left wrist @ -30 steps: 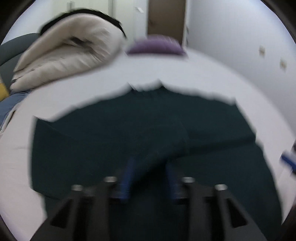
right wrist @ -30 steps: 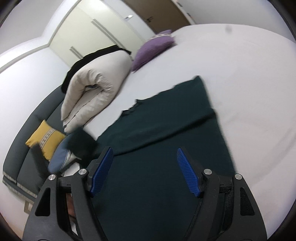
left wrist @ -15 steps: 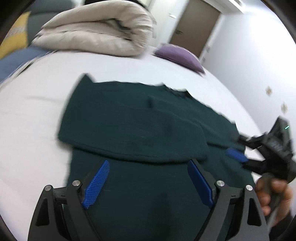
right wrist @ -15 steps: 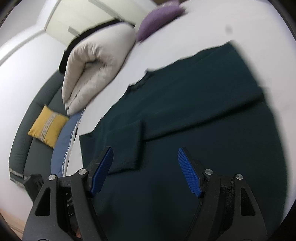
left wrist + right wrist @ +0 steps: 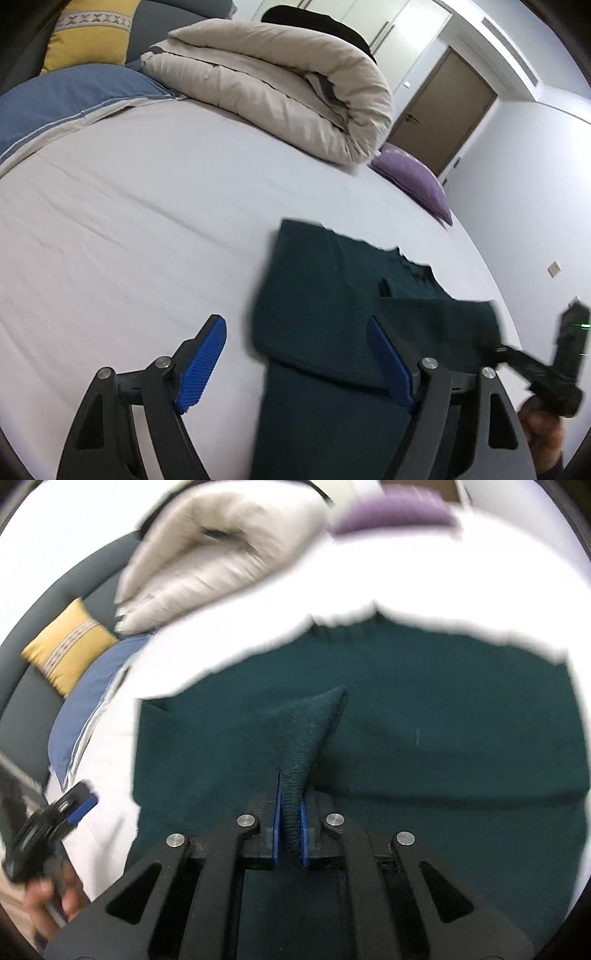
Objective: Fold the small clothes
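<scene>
A dark green sweater [image 5: 332, 317] lies flat on the white bed [image 5: 129, 229], its sleeves folded across the body. My left gripper [image 5: 299, 362] is open and empty, low over the sweater's left edge. My right gripper [image 5: 290, 834] is shut on a pinch of the sweater's sleeve [image 5: 306, 738], which rises in a peak from the blue pads [image 5: 275, 830]. The rest of the sweater [image 5: 443, 746] spreads out beyond it. The right gripper also shows at the right edge of the left wrist view [image 5: 532, 365].
A rolled beige duvet [image 5: 280, 88] lies at the head of the bed, with a purple pillow [image 5: 413, 181] to its right. A blue pillow [image 5: 66, 99] and a yellow cushion [image 5: 88, 33] sit at the far left. A brown door [image 5: 443, 110] stands beyond.
My right gripper has shut on the sleeve, having been open over the sweater. My left gripper has swung left, from over the sweater's middle to its left edge, still open.
</scene>
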`<state>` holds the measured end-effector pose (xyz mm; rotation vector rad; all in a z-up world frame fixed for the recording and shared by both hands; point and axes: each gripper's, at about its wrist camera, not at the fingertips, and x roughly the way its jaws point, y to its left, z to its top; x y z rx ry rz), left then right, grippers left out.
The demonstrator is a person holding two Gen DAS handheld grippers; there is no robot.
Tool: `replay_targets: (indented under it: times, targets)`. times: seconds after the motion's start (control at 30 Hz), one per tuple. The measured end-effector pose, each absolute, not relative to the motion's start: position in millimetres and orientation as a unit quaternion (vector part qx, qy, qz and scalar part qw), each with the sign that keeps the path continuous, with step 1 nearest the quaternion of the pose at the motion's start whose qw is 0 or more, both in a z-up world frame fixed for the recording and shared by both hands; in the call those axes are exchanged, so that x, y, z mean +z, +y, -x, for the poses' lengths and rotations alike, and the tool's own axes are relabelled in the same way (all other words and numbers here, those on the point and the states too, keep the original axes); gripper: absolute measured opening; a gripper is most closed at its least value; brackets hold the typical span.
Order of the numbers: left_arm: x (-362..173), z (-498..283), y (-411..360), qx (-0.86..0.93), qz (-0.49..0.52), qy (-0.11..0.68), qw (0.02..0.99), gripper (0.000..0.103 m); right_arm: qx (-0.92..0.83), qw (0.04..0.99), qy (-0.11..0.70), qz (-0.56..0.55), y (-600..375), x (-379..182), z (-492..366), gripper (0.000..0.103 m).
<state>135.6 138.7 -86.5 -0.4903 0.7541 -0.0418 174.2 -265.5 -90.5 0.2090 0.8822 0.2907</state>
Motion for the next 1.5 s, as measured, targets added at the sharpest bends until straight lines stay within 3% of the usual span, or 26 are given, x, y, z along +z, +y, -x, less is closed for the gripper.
replay_targets:
  times: [0.2,0.33,0.43,0.6,0.7,0.77,0.97,1.5]
  targets:
    - [-82,-166,134,-0.007,0.221,0.36,0.907,0.08,0.13,0.916,0.371,-0.085,-302,-53,-187,0.006]
    - [-94,-194,123,0.001,0.198,0.376,0.905,0.08,0.096,0.896,0.415,-0.124,-347,-95,-212,0.006]
    - [-111,-221,113,0.003,0.183,0.409,0.894,0.074,0.071,0.867,0.465,-0.164,-374,-150,-221,0.006]
    - [-124,-255,103,0.019,0.15,0.433,0.889,0.072,0.083,0.861,0.454,-0.212,-387,-168,-210,0.007]
    - [-130,-273,101,0.024,0.148,0.439,0.886,0.06,0.09,0.863,0.454,-0.204,-384,-158,-210,0.007]
    - [-139,-283,100,0.025,0.154,0.45,0.879,0.041,0.096,0.865,0.448,-0.206,-389,-153,-190,0.007]
    - [-156,-301,92,0.036,0.099,0.443,0.89,0.024,0.086,0.85,0.472,-0.218,-389,-167,-187,0.007]
    - [-160,-304,94,0.031,0.079,0.427,0.9,0.021,0.072,0.855,0.46,-0.228,-397,-163,-195,0.007]
